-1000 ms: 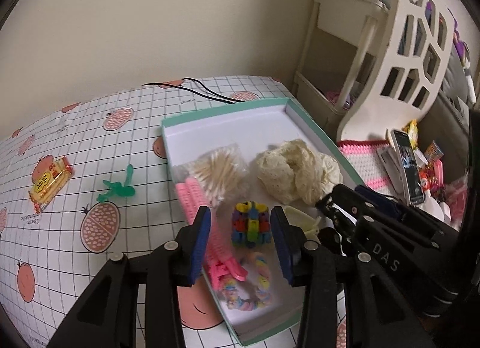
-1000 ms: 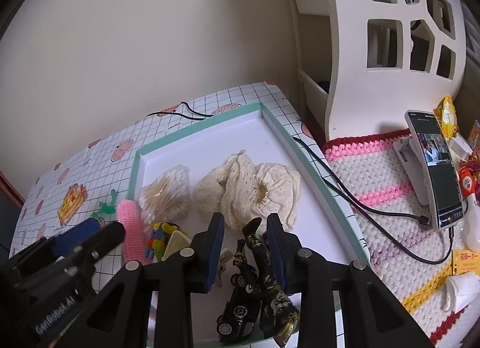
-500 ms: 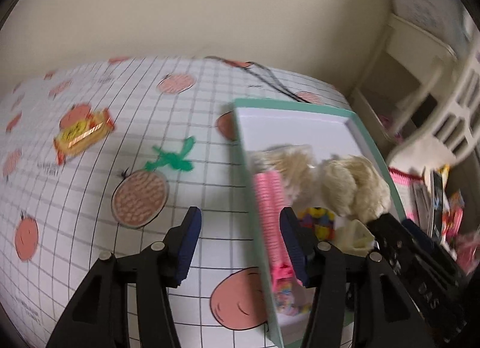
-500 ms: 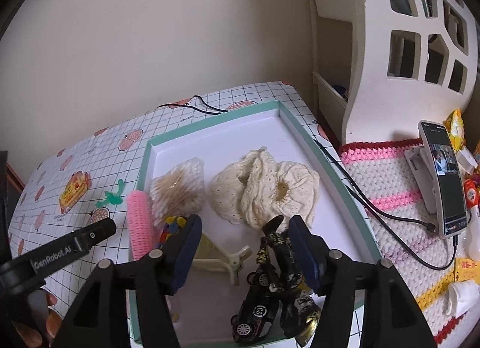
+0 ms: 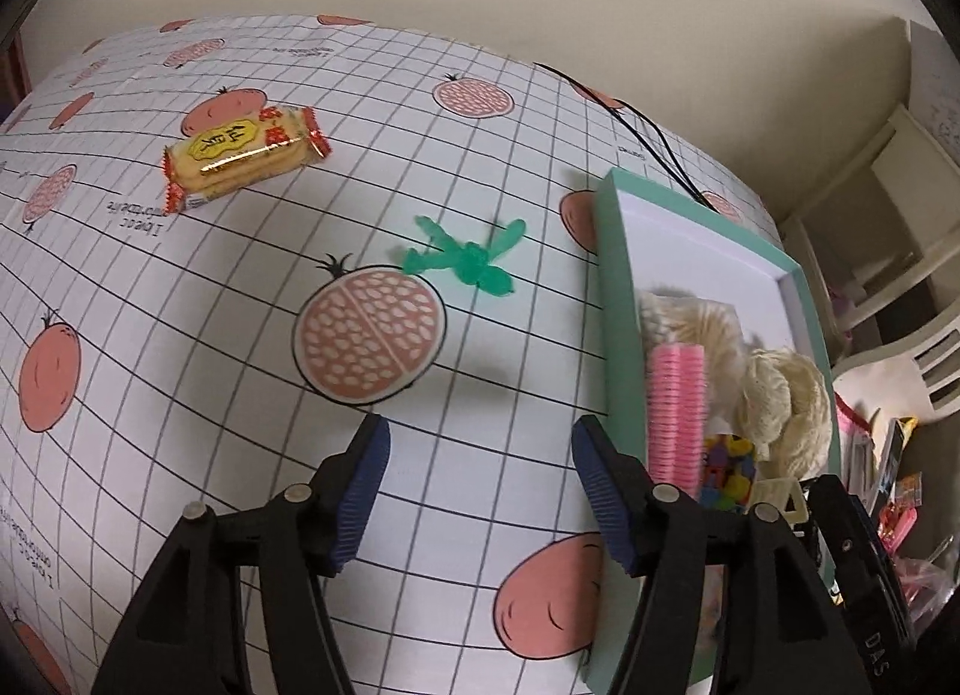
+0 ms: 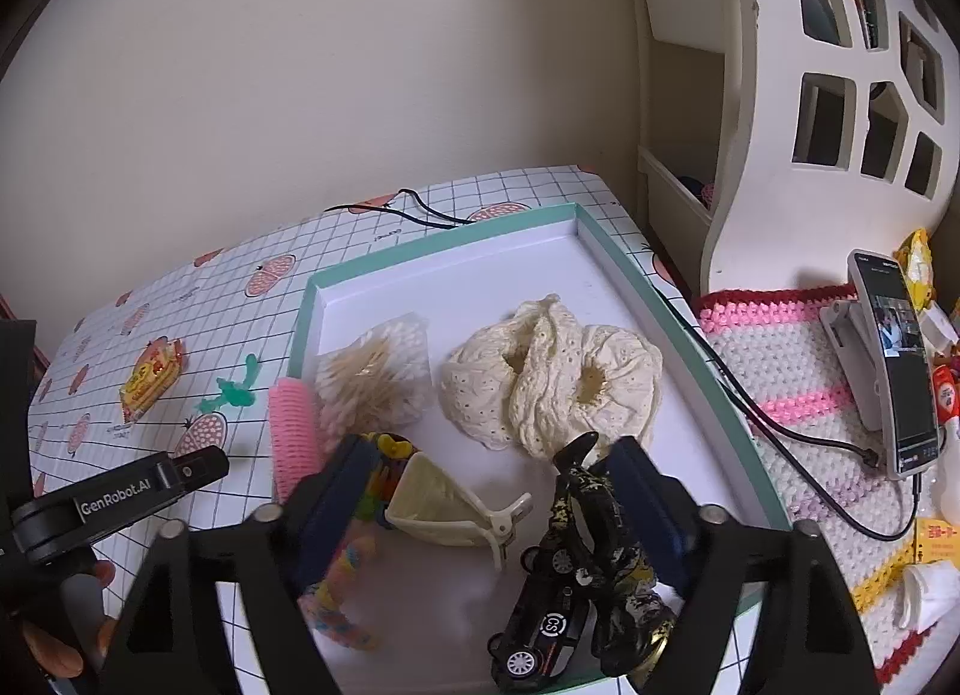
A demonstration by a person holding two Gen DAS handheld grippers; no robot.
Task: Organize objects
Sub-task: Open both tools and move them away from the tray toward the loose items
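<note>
My left gripper point(image 5: 480, 491) hovers over the gridded tablecloth just left of the teal-rimmed tray point(image 5: 618, 335). Its jaws are opening with nothing between them. Ahead of it lie a green plastic toy point(image 5: 462, 260) and a yellow snack packet point(image 5: 240, 155). My right gripper point(image 6: 492, 497) is over the tray's near end point(image 6: 690, 335), jaws opening. A black toy car point(image 6: 570, 575) lies in the tray between them, close to the right finger and free of the pads. The tray also holds a cream lace cloth point(image 6: 552, 383), a bag of cotton swabs point(image 6: 375, 377), a pink roller point(image 6: 294, 431), a cream clip point(image 6: 450, 503) and a colourful bracelet point(image 6: 342, 593).
A phone point(image 6: 900, 365) on a stand rests on a crocheted mat point(image 6: 780, 359) right of the tray, with a black cable point(image 6: 810, 443) trailing across it. A white shelf unit point(image 6: 810, 95) stands behind. Another black cord point(image 5: 648, 125) lies at the table's far edge. A person's hand point(image 6: 54, 635) holds the left gripper.
My left gripper swung left, off the tray and over the tablecloth, and its jaws widened. My right jaws opened off the black toy car, which now rests in the tray.
</note>
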